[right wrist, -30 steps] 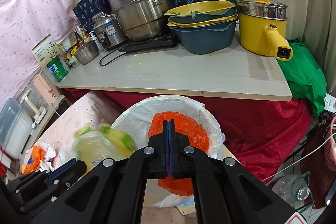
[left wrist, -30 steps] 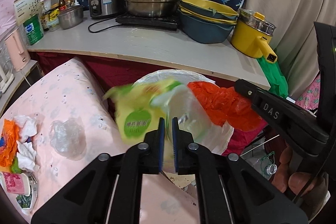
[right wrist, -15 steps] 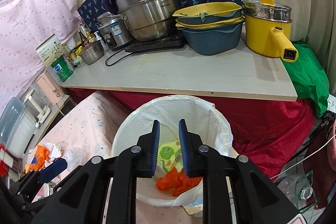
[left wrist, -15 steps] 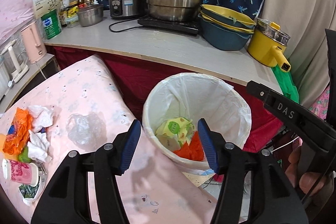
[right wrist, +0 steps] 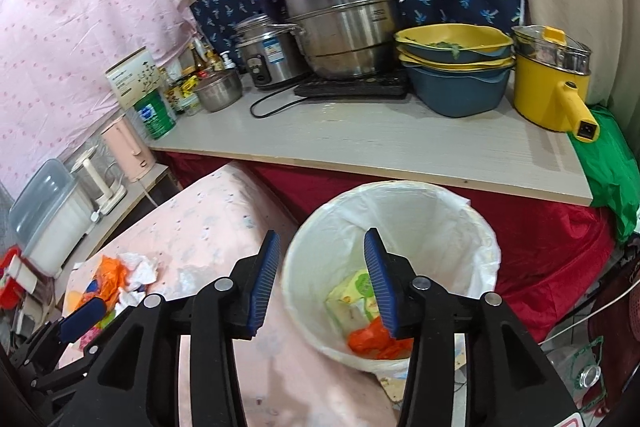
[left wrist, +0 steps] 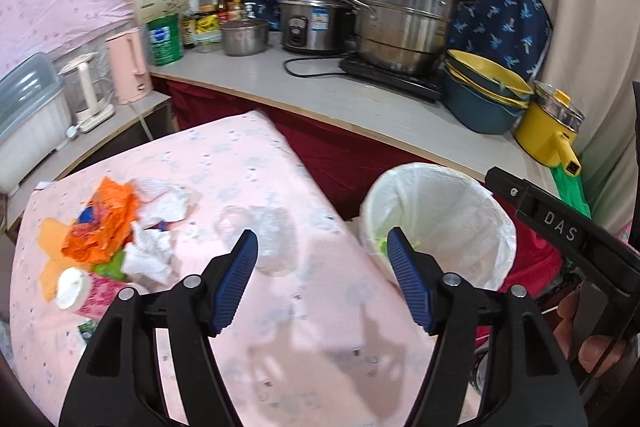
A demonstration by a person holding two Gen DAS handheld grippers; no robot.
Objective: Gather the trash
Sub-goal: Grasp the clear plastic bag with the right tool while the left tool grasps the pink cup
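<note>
The left gripper (left wrist: 322,241) hangs low in the middle of its frame with its jaws spread wide and nothing between them, above the pink tablecloth (left wrist: 320,347). In the left of that frame lies the trash pile (left wrist: 116,231): an orange wrapper (left wrist: 100,223), crumpled white tissues (left wrist: 152,251) and a small white-lidded cup (left wrist: 74,287), with a clear plastic bag (left wrist: 268,235) just right of them. The right gripper (right wrist: 318,259) is also spread and holds nothing, over the near rim of the white-lined trash bin (right wrist: 472,227) at lower centre. Inside the bin lie a yellow-green packet (right wrist: 352,295) and an orange bag (right wrist: 368,341). Pots fill the counter (right wrist: 360,139) behind.
</note>
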